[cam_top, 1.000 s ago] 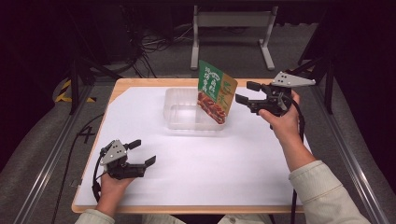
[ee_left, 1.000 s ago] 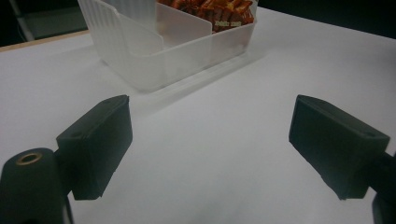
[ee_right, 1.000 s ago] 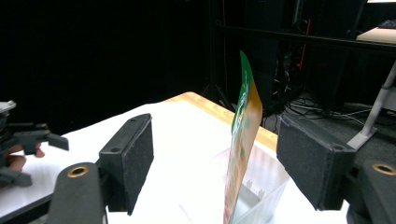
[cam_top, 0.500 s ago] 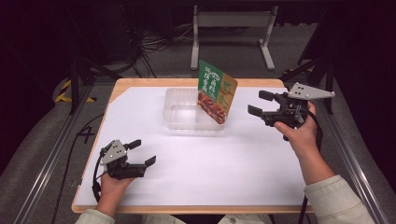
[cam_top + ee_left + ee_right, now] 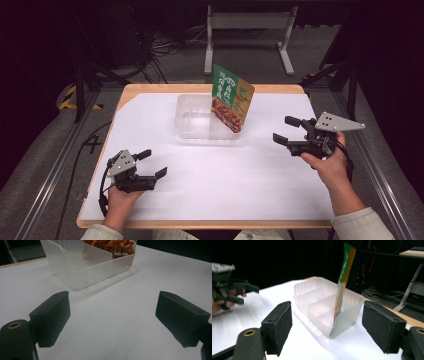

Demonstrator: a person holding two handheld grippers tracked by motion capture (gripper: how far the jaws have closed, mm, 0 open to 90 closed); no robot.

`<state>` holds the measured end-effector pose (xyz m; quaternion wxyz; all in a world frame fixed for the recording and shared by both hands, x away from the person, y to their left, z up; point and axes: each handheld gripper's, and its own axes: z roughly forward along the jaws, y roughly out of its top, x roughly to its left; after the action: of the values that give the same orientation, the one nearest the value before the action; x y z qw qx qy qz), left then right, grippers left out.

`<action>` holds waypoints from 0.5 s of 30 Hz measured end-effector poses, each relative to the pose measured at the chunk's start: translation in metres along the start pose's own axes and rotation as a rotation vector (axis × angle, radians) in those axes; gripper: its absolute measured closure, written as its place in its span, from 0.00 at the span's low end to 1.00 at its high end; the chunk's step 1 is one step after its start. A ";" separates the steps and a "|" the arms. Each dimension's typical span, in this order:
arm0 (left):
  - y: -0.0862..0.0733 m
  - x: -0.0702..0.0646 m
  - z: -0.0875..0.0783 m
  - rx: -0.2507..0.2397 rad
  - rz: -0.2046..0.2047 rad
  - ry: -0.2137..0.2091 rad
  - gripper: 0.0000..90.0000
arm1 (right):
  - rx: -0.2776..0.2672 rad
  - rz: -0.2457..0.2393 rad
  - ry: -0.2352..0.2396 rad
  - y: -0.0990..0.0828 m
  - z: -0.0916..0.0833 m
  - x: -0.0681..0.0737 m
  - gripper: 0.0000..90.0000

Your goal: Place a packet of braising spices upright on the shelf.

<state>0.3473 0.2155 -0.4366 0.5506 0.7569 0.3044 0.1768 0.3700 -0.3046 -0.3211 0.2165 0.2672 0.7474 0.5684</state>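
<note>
A green and orange snack packet (image 5: 232, 97) stands upright in the right end of a clear plastic tray (image 5: 192, 125) at the table's far middle. In the right gripper view the packet (image 5: 343, 282) shows edge-on against the tray's (image 5: 317, 300) near wall. My right gripper (image 5: 289, 131) hovers open to the right of the tray, jaws wide apart with nothing between them. My left gripper (image 5: 152, 164) rests open near the front left of the table, well short of the tray (image 5: 82, 270); the packet's printed food picture (image 5: 112, 246) is visible through its far side.
White paper (image 5: 225, 180) covers the wooden table (image 5: 150, 90). Metal rails run along both sides, and a stand and cables sit on the floor beyond the far edge. The left gripper (image 5: 227, 287) appears far off in the right gripper view.
My right gripper has drawn back from the packet, moving right and toward the front of the table. The packet stays standing in the tray. The left gripper has not moved.
</note>
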 end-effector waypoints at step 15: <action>0.000 -0.001 -0.001 -0.019 -0.009 -0.027 0.13 | 0.005 0.034 -0.001 -0.062 0.005 0.006 0.27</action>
<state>0.3461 0.2151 -0.4359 0.5625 0.7527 0.2986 0.1670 0.3591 -0.3106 -0.3823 0.2068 0.2806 0.7440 0.5701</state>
